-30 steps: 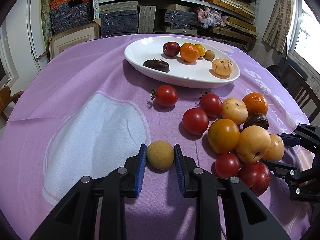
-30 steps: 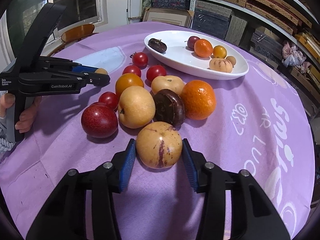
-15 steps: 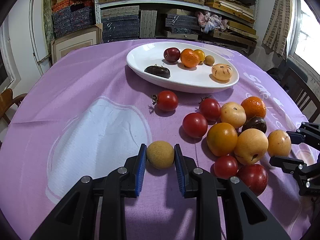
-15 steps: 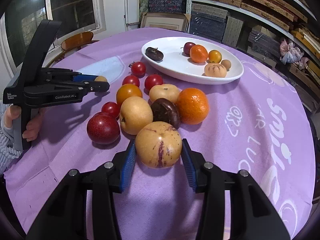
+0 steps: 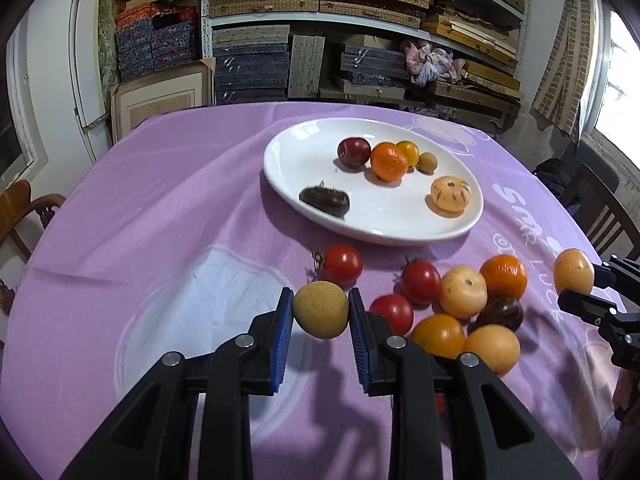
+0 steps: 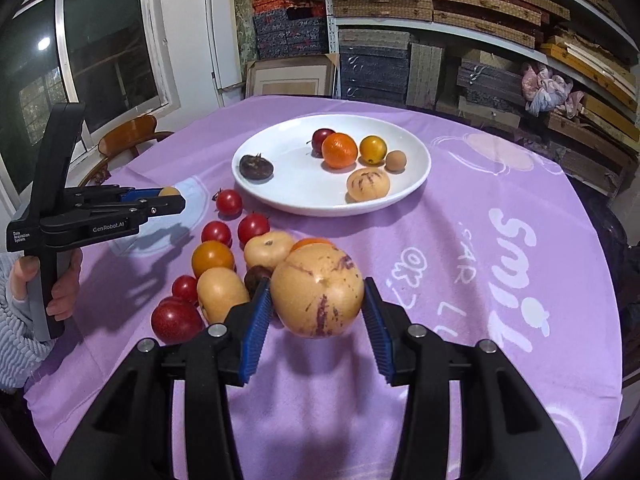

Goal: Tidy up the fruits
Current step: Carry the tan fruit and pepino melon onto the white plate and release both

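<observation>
Left gripper [image 5: 320,314] clamped on a small tan fruit [image 5: 320,309], held above the purple cloth [image 5: 160,208]. Right gripper [image 6: 316,304] closed around a yellow purple-streaked melon [image 6: 317,291], also raised. Loose fruit pile [image 5: 460,308] lies between them; white plate [image 5: 304,152] beyond holds six fruits.

plate [image 5: 280,168]: glossy white ceramic | tablecloth [image 5: 160,208]: matt purple cloth | tomatoes [image 5: 342,264]: shiny smooth skin
</observation>
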The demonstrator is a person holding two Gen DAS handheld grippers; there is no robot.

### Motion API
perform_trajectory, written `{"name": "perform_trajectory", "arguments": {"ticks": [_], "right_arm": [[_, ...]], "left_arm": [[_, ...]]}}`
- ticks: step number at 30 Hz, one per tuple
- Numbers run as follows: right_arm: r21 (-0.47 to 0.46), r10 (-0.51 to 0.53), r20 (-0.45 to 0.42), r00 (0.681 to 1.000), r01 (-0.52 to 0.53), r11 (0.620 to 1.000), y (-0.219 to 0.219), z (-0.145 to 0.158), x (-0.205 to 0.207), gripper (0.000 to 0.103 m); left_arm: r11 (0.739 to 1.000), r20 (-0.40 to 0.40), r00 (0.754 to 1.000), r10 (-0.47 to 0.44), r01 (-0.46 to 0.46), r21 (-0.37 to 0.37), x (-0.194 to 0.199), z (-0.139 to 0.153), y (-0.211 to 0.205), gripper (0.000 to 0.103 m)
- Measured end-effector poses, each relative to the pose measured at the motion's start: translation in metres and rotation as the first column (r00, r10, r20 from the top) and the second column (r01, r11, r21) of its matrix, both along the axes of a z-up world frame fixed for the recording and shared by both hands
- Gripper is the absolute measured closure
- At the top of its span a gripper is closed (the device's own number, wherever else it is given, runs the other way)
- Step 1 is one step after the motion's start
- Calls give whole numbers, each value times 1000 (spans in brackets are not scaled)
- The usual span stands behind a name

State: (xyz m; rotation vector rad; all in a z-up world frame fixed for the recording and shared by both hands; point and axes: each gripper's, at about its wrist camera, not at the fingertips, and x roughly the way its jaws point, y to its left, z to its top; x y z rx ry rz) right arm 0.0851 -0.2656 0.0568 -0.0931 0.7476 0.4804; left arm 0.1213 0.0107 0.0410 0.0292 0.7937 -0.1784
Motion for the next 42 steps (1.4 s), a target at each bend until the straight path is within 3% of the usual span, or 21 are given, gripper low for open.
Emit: {"name": "perform_trajectory", "arguments": {"ticks": [5,12,19,24,28,32,34,39,42], "right_arm": [[-41,-14,27,1000,15,999,14,22,34,59],[-37,21,0,1000,-21,999,58,20,87,59],[-68,25,-53,998,-28,997,84,3,132,59],[-87,10,-72,997,-17,996,85,-13,142,58],[-54,-9,-63,998,6,999,76,-10,138,52],[-26,-27,-26,999,27,999,60,8,121,47],[-17,-45,3,999,45,999,50,16,106,33],[26,-114,59,992,113,993,15,26,61,13],[100,-175,64,983,168,981,-11,20,40,8]], "left_arm": [[1000,13,1000,-10,9,14,37,22,-17,75],[999,-7,1000,-2,2,45,97,24,-40,75],[998,-88,995,56,-53,33,155,1,-29,75],[997,-138,987,77,-77,6,168,-18,-20,75],[995,-143,985,95,-96,-5,164,-18,-14,71],[994,-104,989,102,-105,-21,144,1,-8,66],[994,-81,991,107,-109,-21,131,13,-3,64],[992,-16,992,127,-127,1,79,31,3,47],[993,-1,994,113,-113,27,46,27,-1,42]]}}
